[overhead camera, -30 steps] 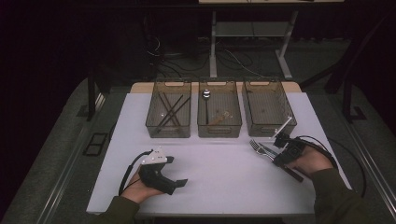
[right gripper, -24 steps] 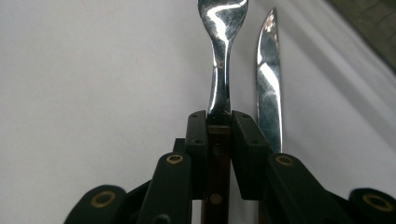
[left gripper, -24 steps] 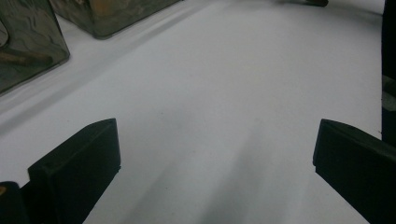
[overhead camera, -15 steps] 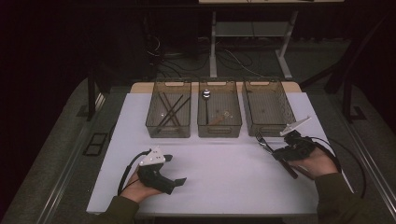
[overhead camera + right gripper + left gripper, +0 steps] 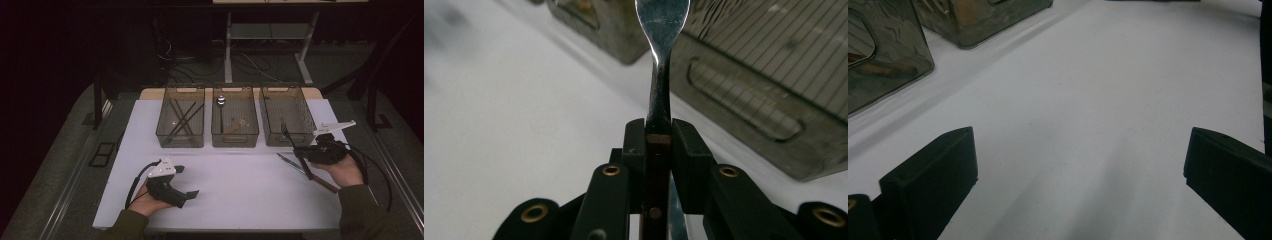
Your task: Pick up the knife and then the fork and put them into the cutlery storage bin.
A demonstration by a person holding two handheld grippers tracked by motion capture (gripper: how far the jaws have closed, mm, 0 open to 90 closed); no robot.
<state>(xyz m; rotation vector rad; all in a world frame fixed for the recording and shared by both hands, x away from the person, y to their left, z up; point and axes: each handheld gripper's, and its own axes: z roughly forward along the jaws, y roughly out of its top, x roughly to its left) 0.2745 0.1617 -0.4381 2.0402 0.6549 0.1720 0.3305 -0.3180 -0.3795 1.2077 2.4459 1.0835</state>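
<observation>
A fork (image 5: pixel 659 75) is held tight by the right hand-held gripper (image 5: pixel 300 150), lifted just in front of the right bin (image 5: pixel 286 116). It is not yet dropped in. A knife (image 5: pixel 290 162) is left on the worktop (image 5: pixel 240 185). The left hand-held gripper (image 5: pixel 187 187) is wide and empty.

Two forearms in dark olive sleeves enter from the bottom edge of the high view. The left hand (image 5: pixel 145 199) rests low on the near left of the table, holding the black left gripper (image 5: pixel 187 194) topped by a grey three-cornered plate; its jaws stand wide apart, pointing right. The right hand (image 5: pixel 344 172) is raised at the far right, holding the black right gripper (image 5: pixel 296 150), its jaws pressed together and aimed left.
</observation>
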